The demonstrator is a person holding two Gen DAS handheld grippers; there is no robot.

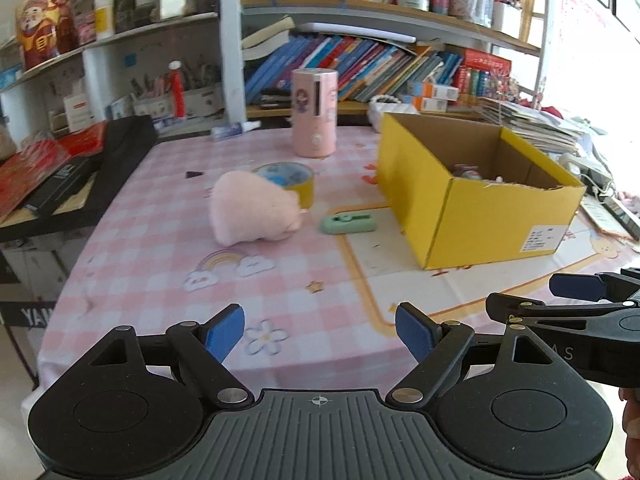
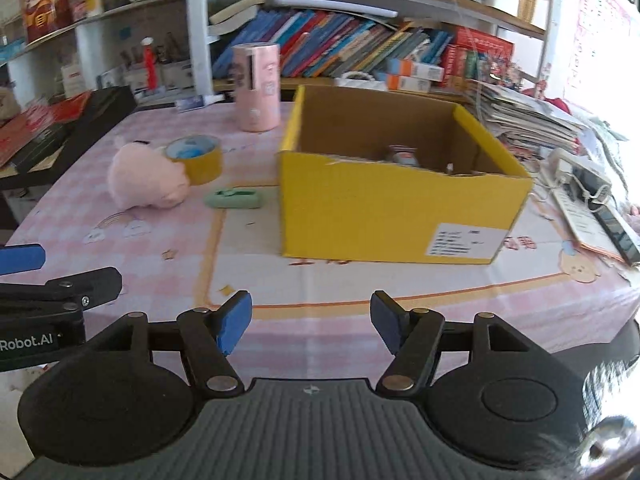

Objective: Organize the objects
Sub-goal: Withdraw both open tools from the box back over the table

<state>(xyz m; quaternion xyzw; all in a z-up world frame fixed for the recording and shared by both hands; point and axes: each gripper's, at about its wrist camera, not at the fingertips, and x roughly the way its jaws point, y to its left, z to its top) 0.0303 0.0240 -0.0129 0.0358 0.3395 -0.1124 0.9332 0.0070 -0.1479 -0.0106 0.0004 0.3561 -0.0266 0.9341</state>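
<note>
Both grippers hang over the near edge of the table, side by side. The left gripper (image 1: 320,334) stands wide with nothing between its blue pads, and the right gripper (image 2: 311,322) is parted too, a little narrower, equally empty. Ahead, the yellow box (image 2: 392,204) sits open with something small already inside (too dim to name). Waiting to its left: a pink plush toy (image 1: 254,210), a roll of yellow tape (image 1: 294,182) touching it from behind, a green case (image 1: 348,224) just beside the box, and a pink canister (image 1: 314,112) upright further back. The plush looks the likely pick for the left gripper; best to come in low, straddle its body squarely, and close gently so it doesn't nudge the tape.
</note>
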